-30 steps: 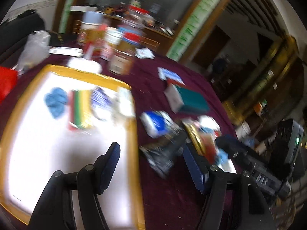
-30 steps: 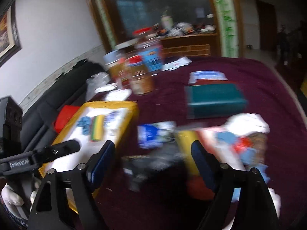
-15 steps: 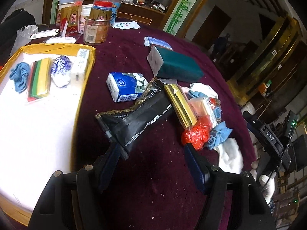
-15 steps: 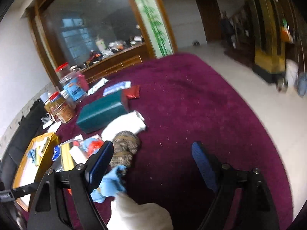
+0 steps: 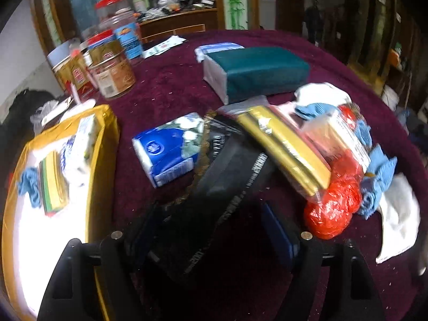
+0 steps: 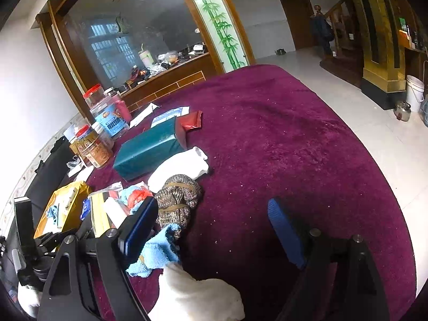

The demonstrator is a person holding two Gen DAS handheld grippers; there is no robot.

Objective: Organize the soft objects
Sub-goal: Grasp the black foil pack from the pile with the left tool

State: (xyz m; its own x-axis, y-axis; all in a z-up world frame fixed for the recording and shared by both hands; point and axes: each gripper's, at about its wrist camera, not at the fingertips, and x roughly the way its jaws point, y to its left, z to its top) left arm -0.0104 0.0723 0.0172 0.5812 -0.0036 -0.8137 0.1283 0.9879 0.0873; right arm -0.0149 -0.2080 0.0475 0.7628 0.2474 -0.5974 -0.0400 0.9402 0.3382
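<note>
Maroon fuzzy counter [image 6: 281, 144], mostly bare on the right; teal pack [image 6: 147, 155], jars [image 6: 99, 147] and yellow tray [image 6: 64, 206] on the left.

Each gripper, left gripper [image 5: 211, 236] and right gripper [image 6: 211, 230], is built from black arms, silver screws and blue pads [image 6: 283, 232].

Left gripper [image 5: 211, 230] jaws spread, straddling near end of black pouch [image 5: 214, 203] — contact unclear, blurred. Blue tissue pack [image 5: 168, 149] at 11 o'clock of pouch, gold packet [image 5: 283, 149] at 1 — yellow tray [image 5: 103, 144] at 9.
</note>
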